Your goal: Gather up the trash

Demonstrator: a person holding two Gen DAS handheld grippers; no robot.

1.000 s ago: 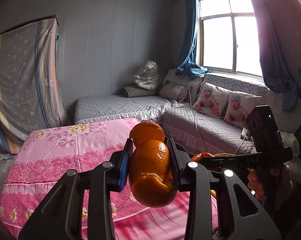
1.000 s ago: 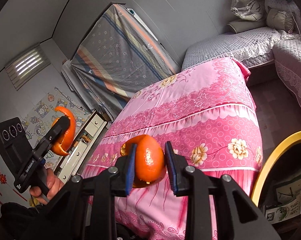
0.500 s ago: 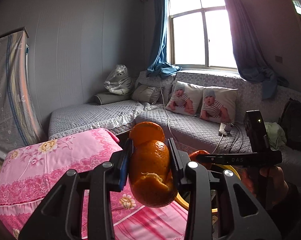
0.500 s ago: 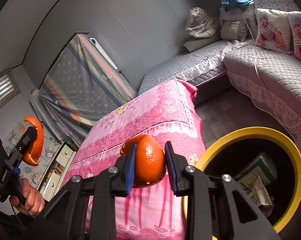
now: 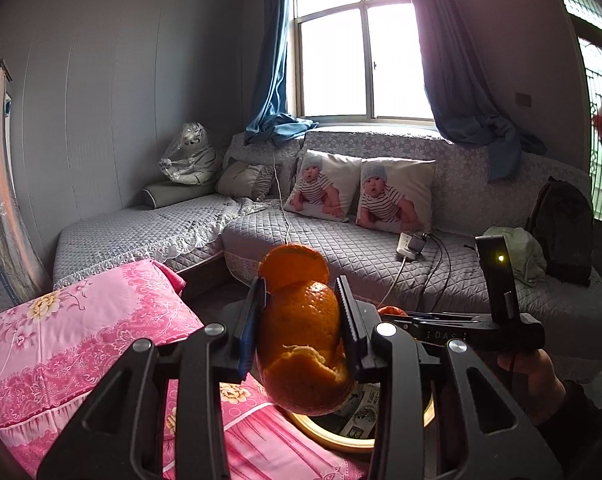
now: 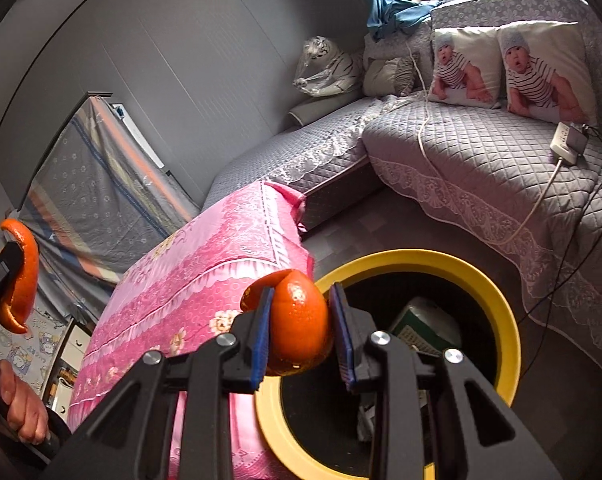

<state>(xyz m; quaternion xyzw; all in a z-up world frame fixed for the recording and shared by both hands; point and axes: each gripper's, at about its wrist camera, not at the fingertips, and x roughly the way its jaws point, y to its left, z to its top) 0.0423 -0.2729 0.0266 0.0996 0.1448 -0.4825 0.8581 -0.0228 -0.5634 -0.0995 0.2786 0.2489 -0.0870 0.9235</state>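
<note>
My left gripper is shut on a curled piece of orange peel, held over the edge of the pink bed. Below it shows part of the yellow rim of a trash bin. My right gripper is shut on a second orange peel, hanging over the near left rim of the yellow trash bin, which holds paper and boxes. In the left wrist view the right gripper reaches in from the right, above the bin. At the far left of the right wrist view the left gripper's peel shows.
A pink flowered bed stands left of the bin. A grey quilted sofa with two printed cushions runs along the window wall, with a power strip and cables on it. A dark backpack sits at the sofa's right end.
Both views have swung from the pink bed toward the sofa and window. The yellow bin has come in under the right gripper. Both peels stay gripped.
</note>
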